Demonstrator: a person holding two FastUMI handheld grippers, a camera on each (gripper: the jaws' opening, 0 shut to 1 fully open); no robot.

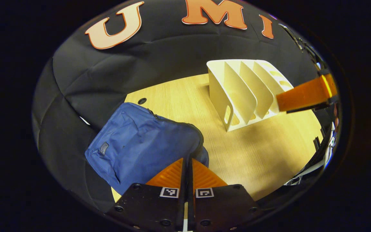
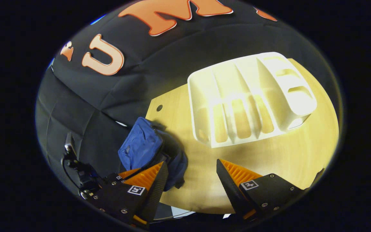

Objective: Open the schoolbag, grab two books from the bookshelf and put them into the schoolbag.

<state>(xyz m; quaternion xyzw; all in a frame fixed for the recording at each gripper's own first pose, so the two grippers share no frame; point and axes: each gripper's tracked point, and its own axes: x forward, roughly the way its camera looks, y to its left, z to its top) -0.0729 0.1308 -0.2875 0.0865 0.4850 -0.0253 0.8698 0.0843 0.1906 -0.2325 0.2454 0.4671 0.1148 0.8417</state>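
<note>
Left tool [image 1: 188,167] pressed together over the blue schoolbag [image 1: 140,145]; right tool [image 2: 190,174] spread near the bookshelf [image 2: 246,100]

Left claw [image 1: 187,175], right claw [image 2: 190,175]: black screwed mounts, square markers, ribbed pads.

a pale wooden table [image 1: 269,151] with a small round hole [image 1: 142,101].

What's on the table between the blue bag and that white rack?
Nothing: bare wooden table separates the schoolbag from the bookshelf, seen in both gripper views.
</note>
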